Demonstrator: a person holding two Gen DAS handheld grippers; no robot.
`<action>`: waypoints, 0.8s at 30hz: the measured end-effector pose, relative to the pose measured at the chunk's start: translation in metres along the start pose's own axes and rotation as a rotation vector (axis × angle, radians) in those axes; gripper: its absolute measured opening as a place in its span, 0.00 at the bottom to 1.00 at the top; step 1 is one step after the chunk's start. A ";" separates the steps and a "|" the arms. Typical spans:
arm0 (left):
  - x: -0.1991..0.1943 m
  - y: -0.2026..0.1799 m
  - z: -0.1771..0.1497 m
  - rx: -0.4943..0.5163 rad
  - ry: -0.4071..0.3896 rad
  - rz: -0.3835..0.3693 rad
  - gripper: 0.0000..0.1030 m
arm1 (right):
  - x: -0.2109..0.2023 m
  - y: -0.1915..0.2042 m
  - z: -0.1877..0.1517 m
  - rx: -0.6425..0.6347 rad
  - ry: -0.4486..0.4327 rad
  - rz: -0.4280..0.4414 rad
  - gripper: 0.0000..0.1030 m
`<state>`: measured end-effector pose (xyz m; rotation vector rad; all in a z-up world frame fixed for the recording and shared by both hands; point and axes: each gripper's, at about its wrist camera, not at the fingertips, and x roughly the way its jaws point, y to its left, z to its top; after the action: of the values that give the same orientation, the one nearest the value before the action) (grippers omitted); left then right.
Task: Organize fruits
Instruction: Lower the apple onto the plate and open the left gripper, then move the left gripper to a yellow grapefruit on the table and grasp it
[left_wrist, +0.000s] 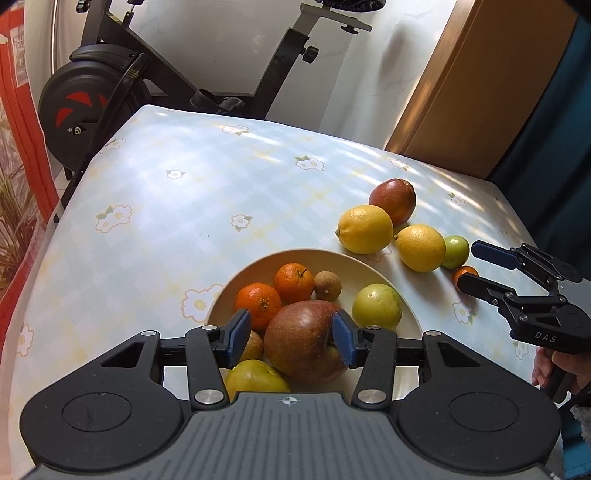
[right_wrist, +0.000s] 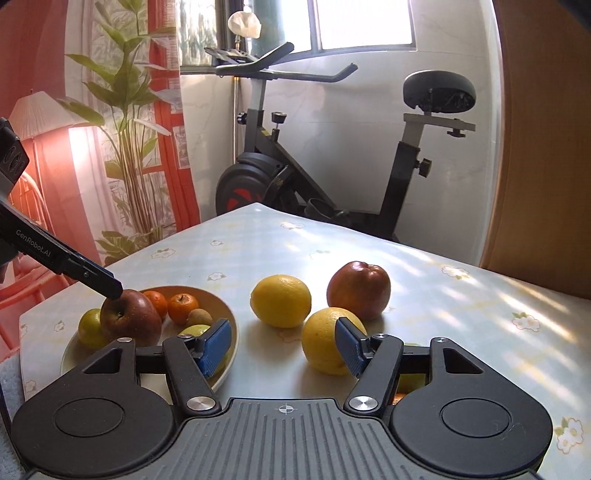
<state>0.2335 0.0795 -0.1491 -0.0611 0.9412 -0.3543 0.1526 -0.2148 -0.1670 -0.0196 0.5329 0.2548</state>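
A cream bowl (left_wrist: 362, 264) (right_wrist: 225, 310) holds two mandarins (left_wrist: 293, 282), a small brown fruit (left_wrist: 327, 285), a green fruit (left_wrist: 376, 306), a yellow-green fruit (left_wrist: 255, 380) and a big red apple (left_wrist: 303, 343) (right_wrist: 131, 319). My left gripper (left_wrist: 291, 339) is open, its fingers either side of that apple in the bowl, one fingertip (right_wrist: 110, 286) touching its top. On the table lie two lemons (left_wrist: 365, 229) (left_wrist: 421, 247), a second red apple (left_wrist: 393, 201) (right_wrist: 358, 290), a small green fruit (left_wrist: 456, 251) and a mandarin (left_wrist: 466, 274). My right gripper (right_wrist: 282, 345) (left_wrist: 476, 267) is open and empty beside the nearer lemon (right_wrist: 325, 341).
The table (left_wrist: 207, 184) has a pale checked flowered cloth. An exercise bike (right_wrist: 332, 177) stands behind its far edge. A wooden panel (left_wrist: 476, 85) is at the back right, a red curtain and a plant (right_wrist: 125, 147) on the left.
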 end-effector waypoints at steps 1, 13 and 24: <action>-0.001 -0.001 0.001 -0.002 -0.009 0.000 0.50 | -0.001 -0.003 -0.001 0.002 -0.002 -0.006 0.58; 0.007 -0.027 0.021 -0.030 -0.128 0.002 0.50 | -0.007 -0.029 -0.011 0.032 -0.021 -0.046 0.57; 0.022 -0.048 0.048 -0.059 -0.138 -0.038 0.50 | 0.011 -0.036 -0.011 0.002 0.022 -0.057 0.54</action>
<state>0.2706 0.0221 -0.1281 -0.1557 0.8152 -0.3526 0.1649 -0.2479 -0.1842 -0.0351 0.5542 0.1989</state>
